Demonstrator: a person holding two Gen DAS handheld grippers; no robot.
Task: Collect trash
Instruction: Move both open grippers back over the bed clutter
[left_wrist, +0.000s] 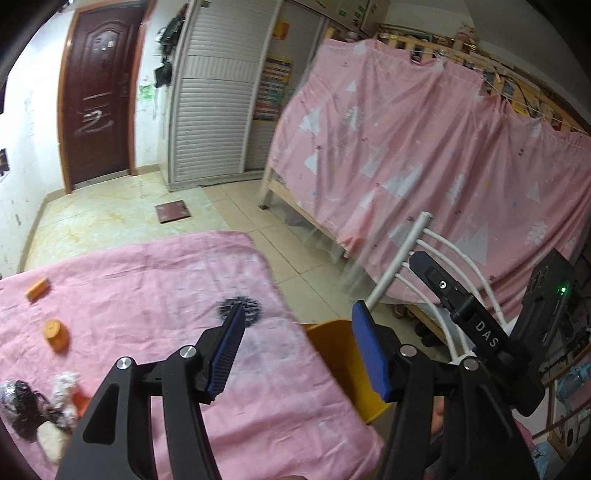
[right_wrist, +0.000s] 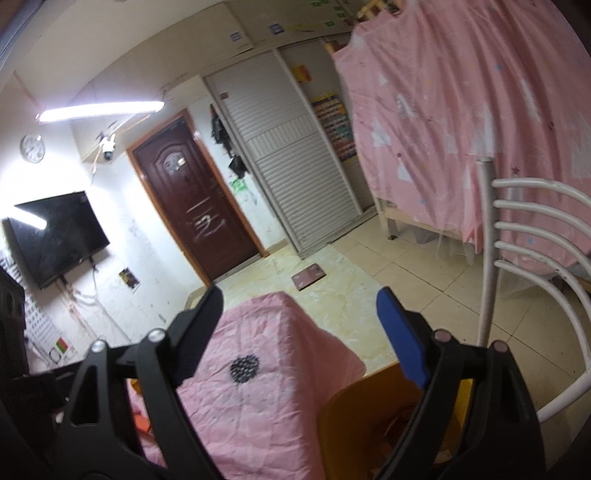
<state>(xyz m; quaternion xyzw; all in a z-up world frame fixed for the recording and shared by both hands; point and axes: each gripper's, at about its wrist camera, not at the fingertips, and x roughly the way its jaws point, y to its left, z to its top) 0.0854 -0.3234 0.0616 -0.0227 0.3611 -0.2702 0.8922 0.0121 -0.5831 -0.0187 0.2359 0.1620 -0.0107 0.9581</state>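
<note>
Here, nearest the lens in the left wrist view, the left gripper (left_wrist: 295, 343) hangs with its jaws parted and nothing between the blue pads (left_wrist: 226, 356); it is poised above the edge of the pink cloth (left_wrist: 155, 295), probably in transit rather than mid-grasp. In the right wrist view the right gripper (right_wrist: 299, 332) likewise stands wide and empty, directly above the yellow bin (right_wrist: 364, 421), a position that suits a release into the container. The bin sits tight against the cloth's near corner, presumably so that items need only a short carry off the table. The remaining trash lies to the left of the left claw: a heap of crumpled foil and paper (left_wrist: 40, 410) at the lower left margin, then an orange cap-like piece (left_wrist: 57, 334), then a small orange block (left_wrist: 37, 288) farther along, all well apart from both grippers. Beyond the table stand a white chair back (right_wrist: 532, 236), a small dark square thing (left_wrist: 173, 213) on the tiled floor, and, farthest, a draped pink curtain (left_wrist: 424, 155) and the brown door (right_wrist: 195, 206).
</note>
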